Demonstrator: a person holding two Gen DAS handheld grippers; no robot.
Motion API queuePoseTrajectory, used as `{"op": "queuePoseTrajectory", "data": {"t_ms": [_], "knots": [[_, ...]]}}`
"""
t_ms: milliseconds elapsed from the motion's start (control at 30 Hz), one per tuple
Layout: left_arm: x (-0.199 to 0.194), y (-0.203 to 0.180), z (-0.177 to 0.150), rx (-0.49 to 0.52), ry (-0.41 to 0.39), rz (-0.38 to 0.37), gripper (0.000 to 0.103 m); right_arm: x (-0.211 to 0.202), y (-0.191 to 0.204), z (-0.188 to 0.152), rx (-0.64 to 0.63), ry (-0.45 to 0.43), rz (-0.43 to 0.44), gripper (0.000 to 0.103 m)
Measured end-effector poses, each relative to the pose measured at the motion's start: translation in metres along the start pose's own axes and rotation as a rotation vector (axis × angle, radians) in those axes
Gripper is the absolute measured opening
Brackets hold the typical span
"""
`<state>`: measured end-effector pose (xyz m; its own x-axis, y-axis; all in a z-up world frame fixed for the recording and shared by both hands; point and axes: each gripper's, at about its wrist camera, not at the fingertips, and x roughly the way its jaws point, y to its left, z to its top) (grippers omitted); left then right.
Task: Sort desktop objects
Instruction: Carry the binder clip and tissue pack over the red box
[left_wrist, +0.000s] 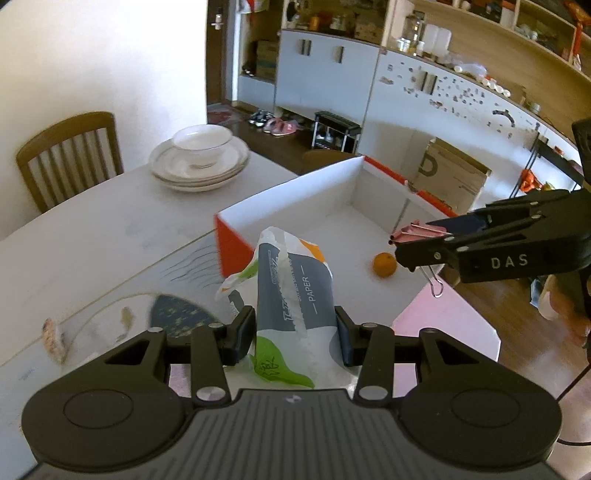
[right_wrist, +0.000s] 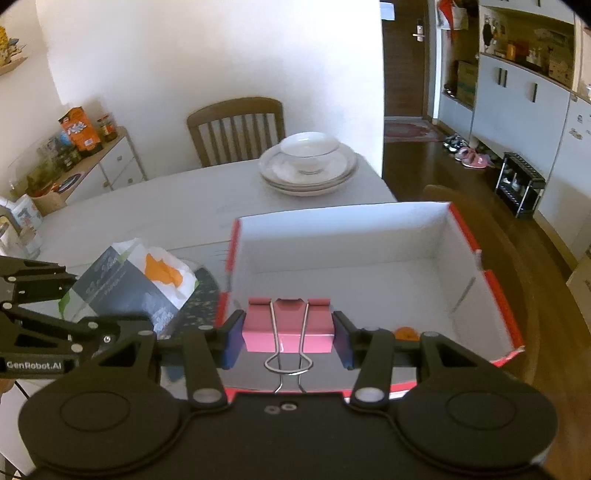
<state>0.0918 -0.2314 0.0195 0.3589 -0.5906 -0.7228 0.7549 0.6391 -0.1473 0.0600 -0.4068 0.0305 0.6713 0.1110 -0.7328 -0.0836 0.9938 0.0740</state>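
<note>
Left hand-held gripper (left_wrist: 295, 332): clamps tissue pack (left_wrist: 291, 291), bound for box (left_wrist: 288, 195).
Right hand-held gripper (right_wrist: 288, 339): pinches clip (right_wrist: 288, 328) over box for dropping.

In the right wrist view the orange (right_wrist: 405, 333) shows only as a sliver behind the right gripper's finger (right_wrist: 345, 343), the tissue pack (right_wrist: 129, 288) is blurred with its lower end hidden by the left gripper (right_wrist: 92, 328), and the box's (right_wrist: 495, 291) near wall is mostly covered.
</note>
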Motion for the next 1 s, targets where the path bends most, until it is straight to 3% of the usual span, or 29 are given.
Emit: {"op": "queuePoseTrajectory", "data": {"t_ms": [567,1000], "knots": [[0.075,-0.061,0.043,0.080,0.072,-0.011,0.043,0.028,-0.083,0.019,0.006,0.019,-0.006,0.049],[0.141,-0.072,0.063,0.133,0.166,-0.038,0.043,0.089,-0.104,0.040,-0.061,0.078,-0.006,0.049]]}}
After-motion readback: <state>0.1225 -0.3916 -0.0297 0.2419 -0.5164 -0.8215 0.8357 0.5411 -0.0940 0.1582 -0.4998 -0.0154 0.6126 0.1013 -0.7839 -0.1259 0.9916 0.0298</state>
